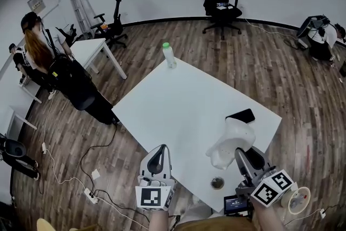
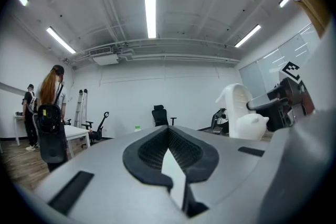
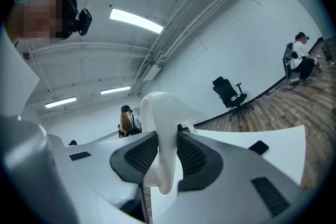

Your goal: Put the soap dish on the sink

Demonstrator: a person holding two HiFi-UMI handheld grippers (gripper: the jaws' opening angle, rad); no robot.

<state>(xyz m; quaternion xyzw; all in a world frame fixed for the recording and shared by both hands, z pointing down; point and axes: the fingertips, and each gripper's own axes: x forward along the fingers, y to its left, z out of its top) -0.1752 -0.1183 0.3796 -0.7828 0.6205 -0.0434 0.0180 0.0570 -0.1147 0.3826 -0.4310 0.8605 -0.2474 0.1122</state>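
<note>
The white soap dish [image 1: 232,143] hangs over the near right part of the white table [image 1: 184,100], clamped on edge between the jaws of my right gripper [image 1: 242,155]. In the right gripper view the soap dish [image 3: 164,113] stands upright in the right gripper [image 3: 165,152], curving above the jaws. My left gripper [image 1: 157,158] is at the table's near edge, shut with nothing in it. In the left gripper view the left gripper [image 2: 169,152] has its jaws together, and the soap dish [image 2: 242,113] shows off to the right. No sink is in view.
A small round dark object [image 1: 217,183] lies on the table by the near edge. A black phone [image 1: 240,116] lies just beyond the dish, and a green-capped bottle [image 1: 169,55] stands at the far corner. A person [image 1: 57,70] stands at left by another white table [image 1: 89,50].
</note>
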